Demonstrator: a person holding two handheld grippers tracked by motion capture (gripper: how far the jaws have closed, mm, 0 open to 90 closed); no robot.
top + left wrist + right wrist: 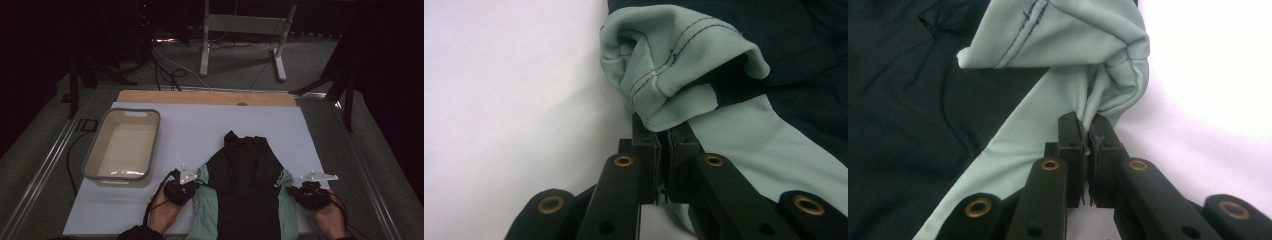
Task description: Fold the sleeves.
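A dark garment (pixel 245 170) with pale green side panels lies on the white table cover (pixel 200 130) near the front edge. My left gripper (pixel 192 184) is at its left side, shut on a bunched fold of the pale green fabric (pixel 664 70). In the left gripper view the gripper (pixel 664 129) has its jaws pressed together on that cloth. My right gripper (pixel 295 189) is at the garment's right side, shut on the green fabric (pixel 1083 45) there. In the right gripper view its tips (pixel 1089 127) pinch a gathered fold.
A translucent grey tub (pixel 124 145) stands on the cover to the left of the garment. A wooden table edge (pixel 205 97) shows beyond the cover. Cables (pixel 167 67) and a white frame's legs (pixel 240 40) are on the floor behind.
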